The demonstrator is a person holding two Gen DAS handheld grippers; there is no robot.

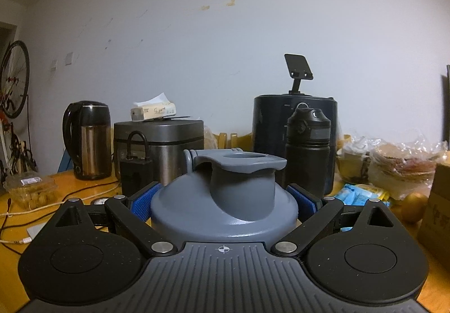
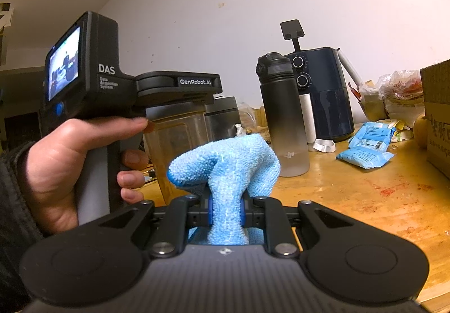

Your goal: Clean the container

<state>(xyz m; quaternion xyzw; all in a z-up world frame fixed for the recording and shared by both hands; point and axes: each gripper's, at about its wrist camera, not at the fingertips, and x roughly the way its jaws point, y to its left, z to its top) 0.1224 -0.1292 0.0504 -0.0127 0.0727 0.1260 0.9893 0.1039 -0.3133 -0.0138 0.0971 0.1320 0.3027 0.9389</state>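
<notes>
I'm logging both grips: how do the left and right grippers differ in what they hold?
The left gripper stands wide, clamped on a rigid grey container lid; the right gripper is nearly shut, pinching a soft blue cloth. The lid fills its jaws; the cloth bunches out beyond them. Both have blue pads.

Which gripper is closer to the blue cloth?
Right. The right gripper is pinching the cloth. The left gripper is off to its side, around a grey lid.
</notes>
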